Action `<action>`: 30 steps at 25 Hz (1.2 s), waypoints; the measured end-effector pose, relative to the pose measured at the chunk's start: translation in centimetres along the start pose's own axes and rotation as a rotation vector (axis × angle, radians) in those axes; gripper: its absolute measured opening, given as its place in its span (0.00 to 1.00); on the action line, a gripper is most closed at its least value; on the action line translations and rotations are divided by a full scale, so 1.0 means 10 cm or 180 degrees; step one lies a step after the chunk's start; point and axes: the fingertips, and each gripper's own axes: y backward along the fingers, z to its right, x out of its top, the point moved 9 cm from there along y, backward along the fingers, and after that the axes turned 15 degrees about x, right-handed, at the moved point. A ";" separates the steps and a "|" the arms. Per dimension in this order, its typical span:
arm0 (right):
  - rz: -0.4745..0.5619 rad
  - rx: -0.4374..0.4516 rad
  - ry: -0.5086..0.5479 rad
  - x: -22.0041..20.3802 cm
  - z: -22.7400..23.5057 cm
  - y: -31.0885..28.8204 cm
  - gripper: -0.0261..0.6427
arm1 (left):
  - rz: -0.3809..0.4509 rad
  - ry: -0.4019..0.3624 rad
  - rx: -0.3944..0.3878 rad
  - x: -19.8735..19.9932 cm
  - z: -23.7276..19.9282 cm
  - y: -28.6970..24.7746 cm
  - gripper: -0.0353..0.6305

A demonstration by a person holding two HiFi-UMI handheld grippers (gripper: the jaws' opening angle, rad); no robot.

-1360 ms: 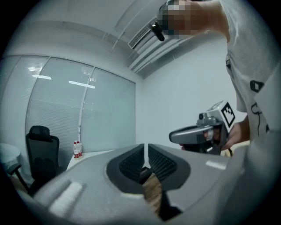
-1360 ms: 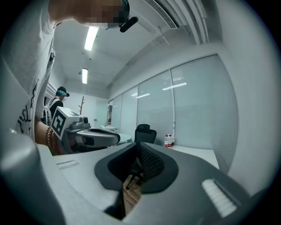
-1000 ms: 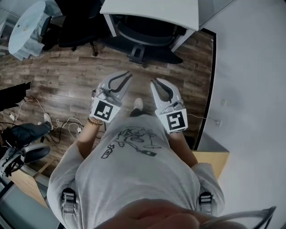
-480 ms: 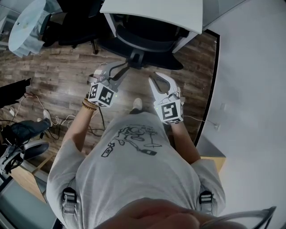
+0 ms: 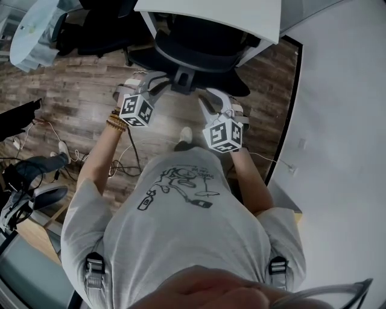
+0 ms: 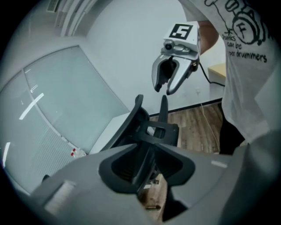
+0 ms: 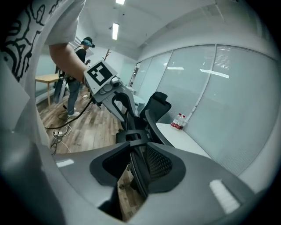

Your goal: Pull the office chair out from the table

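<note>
Head view: the office chair (image 5: 202, 57) sits tucked under the white table (image 5: 217, 13) at the far side, with the left gripper (image 5: 159, 82) and the right gripper (image 5: 209, 100) at its backrest

Left gripper view: jaws opening, backrest rim between them, not clamped

Right gripper view: jaws opening, rim between them, loose

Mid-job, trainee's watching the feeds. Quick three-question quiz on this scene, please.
1. True or false: the office chair stands clear of the table.
2. What shows between the jaws of the left claw and the right claw? A chair back; B table leg; C nothing.
3. What lies on the floor at the person's left?
Key: 1 false, it sits tucked under. 2 A; both claws' jaws are opening around it. 3 cables.
</note>
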 end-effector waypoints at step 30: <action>-0.1078 0.0303 0.0369 -0.64 0.13 -0.74 0.19 | -0.0526 -0.1079 -0.0610 -0.37 0.35 -0.65 0.21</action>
